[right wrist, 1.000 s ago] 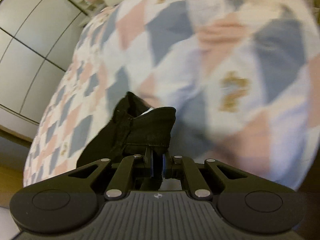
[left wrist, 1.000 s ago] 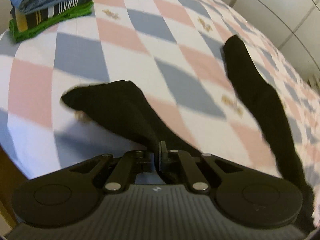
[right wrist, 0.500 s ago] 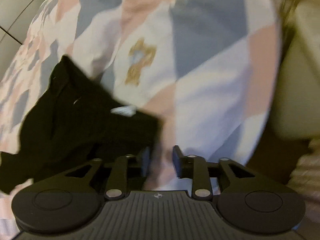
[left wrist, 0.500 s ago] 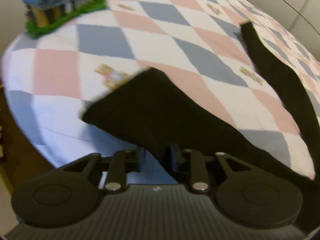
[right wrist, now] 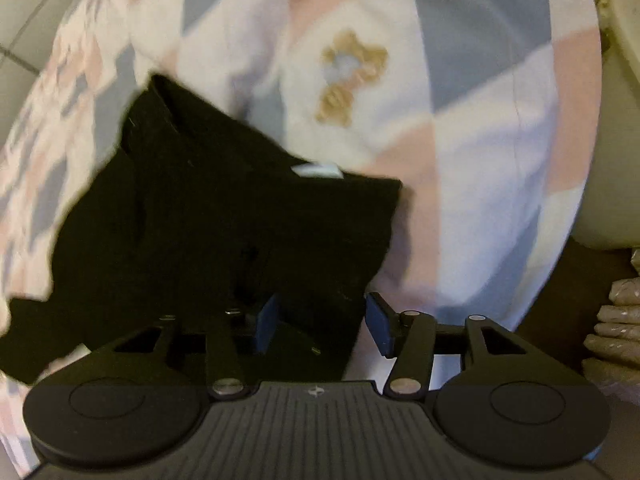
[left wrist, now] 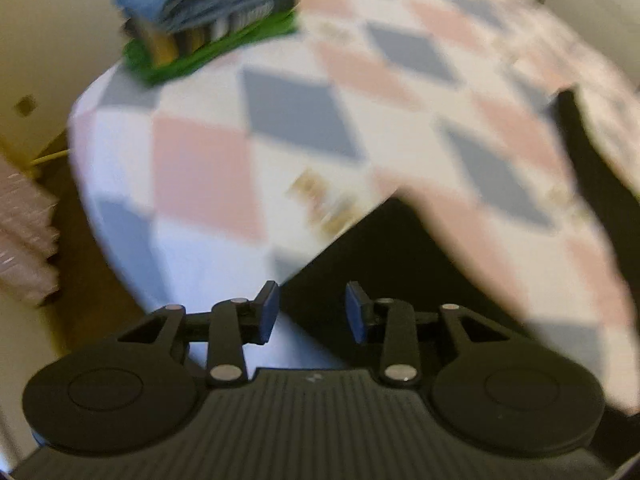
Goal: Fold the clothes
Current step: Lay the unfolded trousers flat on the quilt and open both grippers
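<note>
A black garment (left wrist: 384, 256) lies on the diamond-patterned bedcover (left wrist: 208, 168), one long part (left wrist: 588, 160) stretching away at the right. My left gripper (left wrist: 312, 312) hovers over its near edge with jaws opening; cloth shows below the gap, and the blue pads (left wrist: 268, 312) do not press on it. In the right wrist view the garment's waist end (right wrist: 224, 220) with a white label (right wrist: 316, 170) lies flat. My right gripper (right wrist: 324, 320) is above its corner, jaws opening, pads apart from the cloth.
A stack of folded clothes (left wrist: 208, 12), blue on top and green at the bottom, sits at the bed's far left corner. The bed edge drops to a brown floor (left wrist: 88, 272) at the left. In the right wrist view, pale furniture (right wrist: 616, 120) stands beyond the bed's right edge.
Both grippers were shut on the black garment one second ago and have let go as their jaws spread. The garment now lies on the bed. The left view has swung left, the right lower.
</note>
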Demonstrator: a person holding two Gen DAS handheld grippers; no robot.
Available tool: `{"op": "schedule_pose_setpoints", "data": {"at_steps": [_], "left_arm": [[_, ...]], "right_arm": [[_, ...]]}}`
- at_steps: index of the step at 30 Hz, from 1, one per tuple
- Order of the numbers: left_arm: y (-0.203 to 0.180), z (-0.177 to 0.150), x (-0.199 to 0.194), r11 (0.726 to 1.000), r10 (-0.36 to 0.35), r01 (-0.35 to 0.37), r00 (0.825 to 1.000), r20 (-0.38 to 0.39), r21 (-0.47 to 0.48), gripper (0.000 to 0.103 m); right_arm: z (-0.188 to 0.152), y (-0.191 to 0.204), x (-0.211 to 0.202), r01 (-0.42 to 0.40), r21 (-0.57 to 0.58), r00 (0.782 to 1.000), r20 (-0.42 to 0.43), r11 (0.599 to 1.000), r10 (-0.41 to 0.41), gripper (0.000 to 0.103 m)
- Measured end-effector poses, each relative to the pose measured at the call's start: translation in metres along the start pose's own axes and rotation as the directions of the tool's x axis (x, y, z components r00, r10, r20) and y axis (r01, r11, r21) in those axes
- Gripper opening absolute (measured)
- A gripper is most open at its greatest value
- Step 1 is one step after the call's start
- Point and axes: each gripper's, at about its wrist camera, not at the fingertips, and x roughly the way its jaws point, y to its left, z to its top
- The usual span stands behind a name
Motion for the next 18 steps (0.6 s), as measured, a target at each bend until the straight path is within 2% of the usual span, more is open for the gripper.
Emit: {"op": "schedule_pose_setpoints", "data": {"at_steps": [3, 4, 5, 6, 8, 9, 10, 12, 13, 14, 18], "left_arm": [[-0.038, 0.039, 0.008, 0.987, -0.156, 0.155, 0.987, 0.025, 0.048, 0.037], [-0.062, 0.053, 0.017, 0.970, -0.235, 0.232, 0.972, 0.025, 0.072, 0.039], [-0.083, 0.063, 0.026, 0.952, -0.296, 0.293, 0.955, 0.017, 0.090, 0.042], [-0.107, 0.074, 0.039, 0.928, -0.359, 0.358, 0.933, -0.006, 0.099, 0.044], [-0.149, 0.092, 0.067, 0.880, -0.464, 0.468, 0.884, -0.060, 0.081, 0.045], [-0.167, 0.100, 0.082, 0.856, -0.508, 0.514, 0.856, -0.091, 0.056, 0.047], [-0.188, 0.107, 0.100, 0.827, -0.555, 0.562, 0.821, -0.134, 0.019, 0.051], [-0.219, 0.116, 0.127, 0.806, -0.586, 0.592, 0.792, -0.171, -0.022, 0.055], [-0.232, 0.120, 0.144, 0.799, -0.598, 0.600, 0.781, -0.181, -0.049, 0.060], [-0.242, 0.122, 0.160, 0.795, -0.604, 0.600, 0.773, -0.192, -0.087, 0.063], [-0.257, 0.124, 0.227, 0.771, -0.632, 0.565, 0.736, -0.243, -0.294, 0.063]], "right_arm": [[-0.003, 0.035, -0.007, -0.054, 0.000, 0.997, 0.061, 0.999, 0.054, 0.055], [-0.006, 0.049, -0.010, -0.067, -0.009, 0.994, 0.089, 0.998, 0.068, 0.055], [-0.011, 0.065, -0.012, -0.130, -0.023, 0.985, 0.107, 0.991, 0.132, 0.054], [-0.017, 0.082, -0.011, -0.210, -0.030, 0.971, 0.106, 0.977, 0.212, 0.054], [-0.027, 0.113, -0.006, -0.319, -0.034, 0.944, 0.077, 0.947, 0.321, 0.054], [-0.034, 0.128, 0.001, -0.365, -0.023, 0.929, 0.054, 0.931, 0.366, 0.054], [-0.042, 0.145, 0.009, -0.412, -0.006, 0.911, 0.029, 0.911, 0.412, 0.055], [-0.058, 0.174, 0.029, -0.456, 0.043, 0.889, -0.022, 0.889, 0.457, 0.056], [-0.065, 0.188, 0.039, -0.473, 0.070, 0.878, -0.046, 0.878, 0.477, 0.056], [-0.072, 0.198, 0.050, -0.470, 0.087, 0.878, -0.059, 0.878, 0.476, 0.056], [-0.096, 0.226, 0.082, -0.424, 0.136, 0.896, -0.081, 0.895, 0.437, 0.058]]}}
